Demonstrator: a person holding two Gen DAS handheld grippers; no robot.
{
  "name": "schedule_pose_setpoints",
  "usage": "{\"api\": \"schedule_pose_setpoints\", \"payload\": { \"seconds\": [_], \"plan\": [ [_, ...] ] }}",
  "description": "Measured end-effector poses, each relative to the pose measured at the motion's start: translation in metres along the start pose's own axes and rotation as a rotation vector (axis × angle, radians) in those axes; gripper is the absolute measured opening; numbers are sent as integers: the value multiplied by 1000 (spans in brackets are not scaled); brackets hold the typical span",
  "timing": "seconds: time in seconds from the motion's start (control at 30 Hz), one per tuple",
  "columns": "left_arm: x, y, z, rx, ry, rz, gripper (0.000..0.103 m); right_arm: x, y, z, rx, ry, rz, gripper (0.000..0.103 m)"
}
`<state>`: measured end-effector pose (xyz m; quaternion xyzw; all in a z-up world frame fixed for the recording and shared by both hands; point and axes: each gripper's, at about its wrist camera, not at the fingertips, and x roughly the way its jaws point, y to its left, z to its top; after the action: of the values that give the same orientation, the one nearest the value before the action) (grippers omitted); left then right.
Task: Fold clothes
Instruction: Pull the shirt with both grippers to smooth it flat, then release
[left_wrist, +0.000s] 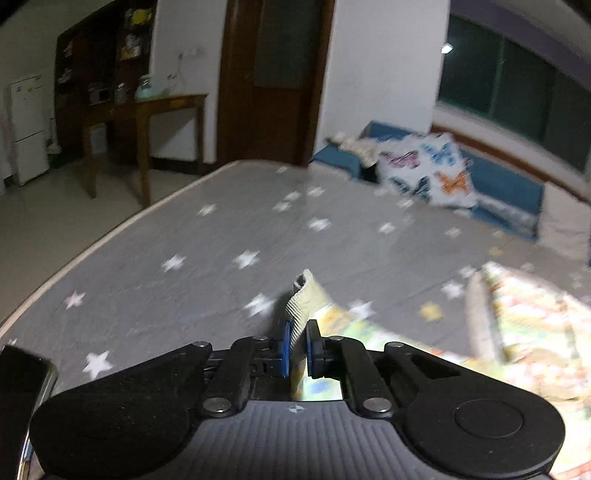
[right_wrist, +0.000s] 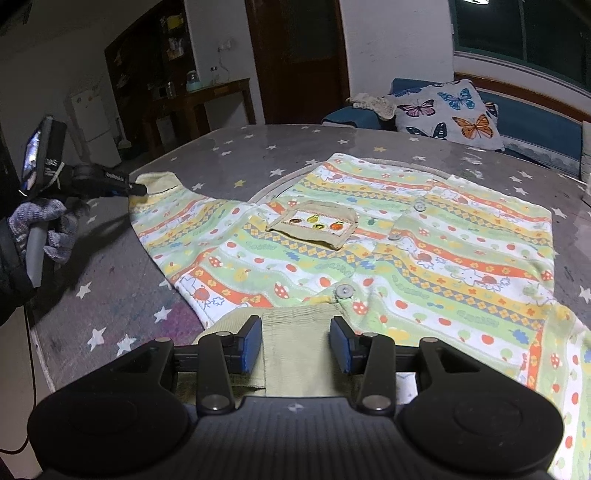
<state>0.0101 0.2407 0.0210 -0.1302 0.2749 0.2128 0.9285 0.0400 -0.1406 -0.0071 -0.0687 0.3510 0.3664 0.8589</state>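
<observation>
A child's striped patterned cardigan (right_wrist: 406, 251) lies spread on the grey star-print bed (right_wrist: 240, 155). My left gripper (left_wrist: 297, 349) is shut on the beige ribbed sleeve cuff (left_wrist: 301, 302) and holds it a little above the bed; it shows in the right wrist view (right_wrist: 138, 190) at the garment's far left sleeve end. My right gripper (right_wrist: 295, 343) is open, its blue pads (right_wrist: 251, 343) on either side of the beige ribbed hem band (right_wrist: 295, 339) at the near edge, not closed on it. A small pocket (right_wrist: 314, 223) sits mid-garment.
A butterfly pillow (right_wrist: 448, 110) and blue bedding (right_wrist: 535, 125) lie at the bed's far right. A wooden table (left_wrist: 166, 110), a dark door (left_wrist: 273, 74) and a white fridge (left_wrist: 27, 125) stand beyond the bed's left edge (left_wrist: 92, 251). A gloved hand (right_wrist: 44, 229) holds the left tool.
</observation>
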Motion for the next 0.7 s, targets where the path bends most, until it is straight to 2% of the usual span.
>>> {"api": "schedule_pose_setpoints", "payload": {
  "seconds": [0.2, 0.37, 0.53, 0.7],
  "plan": [
    [-42, -48, 25, 37, -94, -169, 9, -13, -9, -5, 34, -29, -18, 41],
    [-74, -108, 27, 113, -134, -346, 9, -29, -24, -12, 78, -60, -52, 41],
    [-91, -166, 12, 175, -108, -485, 9, -46, -40, -21, 124, -90, -90, 41],
    [-97, -220, -14, 245, -50, -585, 9, -71, -70, -40, 199, -114, -175, 41]
  ]
}}
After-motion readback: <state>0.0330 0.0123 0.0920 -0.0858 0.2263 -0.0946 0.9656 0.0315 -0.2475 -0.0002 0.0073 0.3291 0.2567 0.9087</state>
